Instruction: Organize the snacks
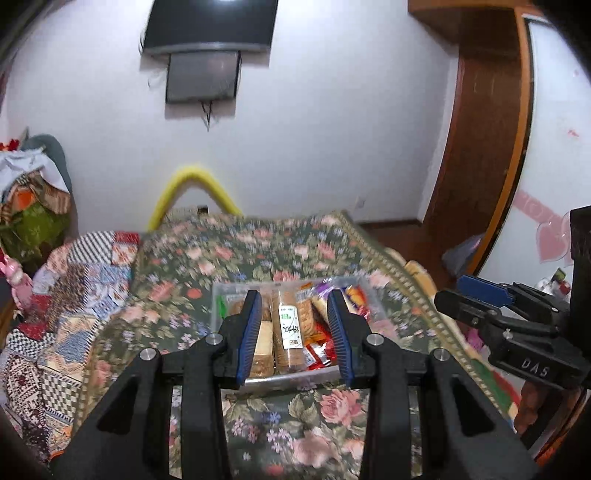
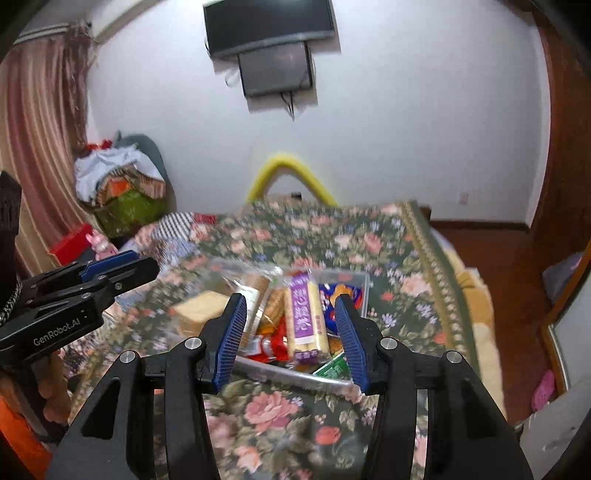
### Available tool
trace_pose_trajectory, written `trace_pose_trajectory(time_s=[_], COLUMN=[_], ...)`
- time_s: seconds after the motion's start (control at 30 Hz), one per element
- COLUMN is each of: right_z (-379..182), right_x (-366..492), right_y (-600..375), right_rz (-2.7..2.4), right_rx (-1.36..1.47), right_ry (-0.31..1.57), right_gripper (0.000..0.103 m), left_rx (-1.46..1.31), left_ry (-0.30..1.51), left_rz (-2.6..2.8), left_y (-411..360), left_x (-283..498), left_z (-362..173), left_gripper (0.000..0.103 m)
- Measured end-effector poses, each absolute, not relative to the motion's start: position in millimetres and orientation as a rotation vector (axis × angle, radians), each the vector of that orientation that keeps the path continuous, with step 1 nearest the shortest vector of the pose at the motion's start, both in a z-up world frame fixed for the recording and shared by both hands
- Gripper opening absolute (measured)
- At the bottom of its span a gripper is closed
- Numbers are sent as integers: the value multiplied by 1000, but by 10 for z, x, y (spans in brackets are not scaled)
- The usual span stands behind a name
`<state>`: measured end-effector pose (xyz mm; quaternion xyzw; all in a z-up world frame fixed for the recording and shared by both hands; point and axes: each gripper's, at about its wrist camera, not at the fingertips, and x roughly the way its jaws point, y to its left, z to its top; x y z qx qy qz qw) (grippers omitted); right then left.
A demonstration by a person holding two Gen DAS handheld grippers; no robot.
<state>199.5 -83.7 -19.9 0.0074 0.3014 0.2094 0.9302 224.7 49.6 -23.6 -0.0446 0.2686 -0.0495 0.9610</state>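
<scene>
A clear plastic bin (image 1: pixel 291 378) full of snacks sits on the floral bedspread (image 1: pixel 295 424). It holds a tall cracker sleeve with a white label (image 1: pixel 290 328), red sachets (image 1: pixel 319 352) and colourful packets. In the right wrist view the bin (image 2: pixel 295 374) also shows a purple-labelled wafer pack (image 2: pixel 304 317), a green packet (image 2: pixel 332 367) and a square cracker pack (image 2: pixel 201 308). My left gripper (image 1: pixel 295 306) is open and empty, raised just short of the bin. My right gripper (image 2: pixel 291 312) is open and empty, likewise over the bin's near edge.
A patchwork quilt (image 1: pixel 74 295) lies left of the bedspread. A yellow padded arch (image 1: pixel 192 192) stands at the bed's far end below a wall TV (image 1: pixel 210 26). A wooden wardrobe (image 1: pixel 484 129) and bare floor are to the right. A clothes pile (image 2: pixel 118 184) sits at the left.
</scene>
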Motion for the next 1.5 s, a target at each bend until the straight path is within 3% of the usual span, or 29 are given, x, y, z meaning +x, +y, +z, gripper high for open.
trace_pose_trajectory(time_s=[0.13,0.23,0.33,0.53,0.7,0.77,1.07,1.5], right_z=[105,276,383,445,410,394,385,371], right_x=[1555,1259,1020,706,632,584,444,406], right_y=[-884,-889,-903,-915,-902,-913,-923,-933], right_rz=[439,440,441,420,404,391,365,369], right_rx=[31,34,36,45,38,41,26,35], right_ry=[539,484,435,382,374,371,343,345], right_gripper=[48,52,60,86,90,97,103,103], left_rx=[-91,-78,-89,-72,-76,-70,-54,-54], left_ry=[455,399,358,313,296,287,287,299], left_rz=[-96,-83,-84,-57,-53,-42,-25,-16], left_y=[539,543,561,520,514,511,459,468], left_x=[1729,1419,1140,772,684,647,587,567], left_z=[65,204,278,308,308,309,257,210], left_gripper=[38,47,60,71,83,87,99,102])
